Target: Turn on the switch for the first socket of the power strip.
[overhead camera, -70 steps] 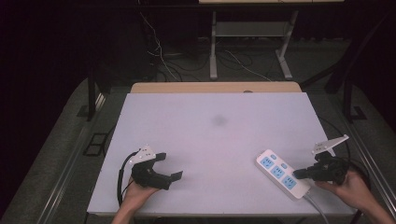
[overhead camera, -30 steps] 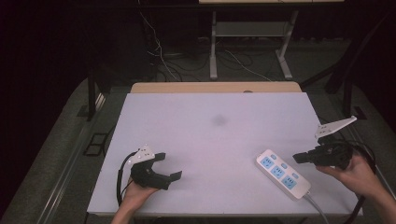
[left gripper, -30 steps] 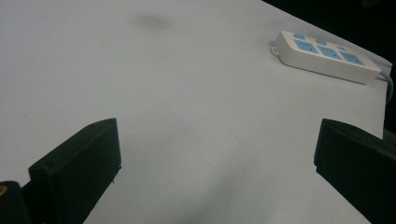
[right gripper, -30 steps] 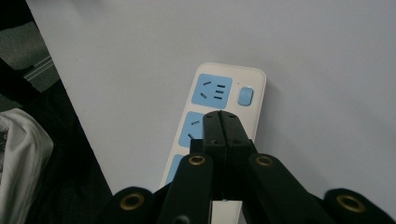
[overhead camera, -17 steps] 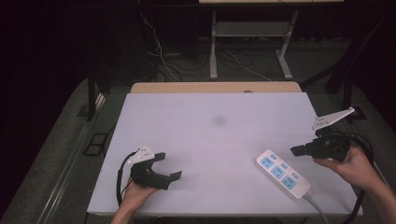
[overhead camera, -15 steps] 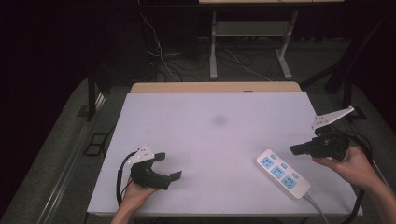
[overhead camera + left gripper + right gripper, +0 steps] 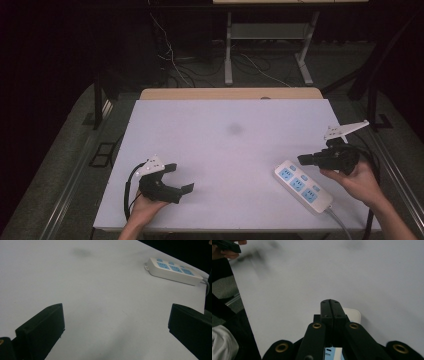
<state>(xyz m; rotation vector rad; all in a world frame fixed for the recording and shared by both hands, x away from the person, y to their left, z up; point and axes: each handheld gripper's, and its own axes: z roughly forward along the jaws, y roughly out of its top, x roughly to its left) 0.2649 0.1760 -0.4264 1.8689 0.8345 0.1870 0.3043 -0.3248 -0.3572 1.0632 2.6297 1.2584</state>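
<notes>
A white power strip (image 7: pixel 302 186) with blue sockets lies slantwise near the table's front right corner, its cable running off the front edge. My right gripper (image 7: pixel 301 160) hovers just above the strip's far end, pointing left, jaws pressed together with nothing between them. In the right gripper view the shut gripper (image 7: pixel 330 303) covers part of the strip (image 7: pixel 353 315). My left gripper (image 7: pixel 180 178) rests at the front left, open and empty. In the left gripper view its gripper (image 7: pixel 116 312) gapes wide over bare table, with the strip (image 7: pixel 172 268) far off.
The white table (image 7: pixel 225 145) has a faint dark smudge (image 7: pixel 234 129) near its middle. A wooden edge (image 7: pixel 230 93) runs along the back. Beyond it are a metal stand (image 7: pixel 270 35) and loose cables (image 7: pixel 175 60) on the dark floor.
My right gripper has lifted from beside the strip's right side and drifted left over its far end, still shut. The left gripper and the strip have stayed put.
</notes>
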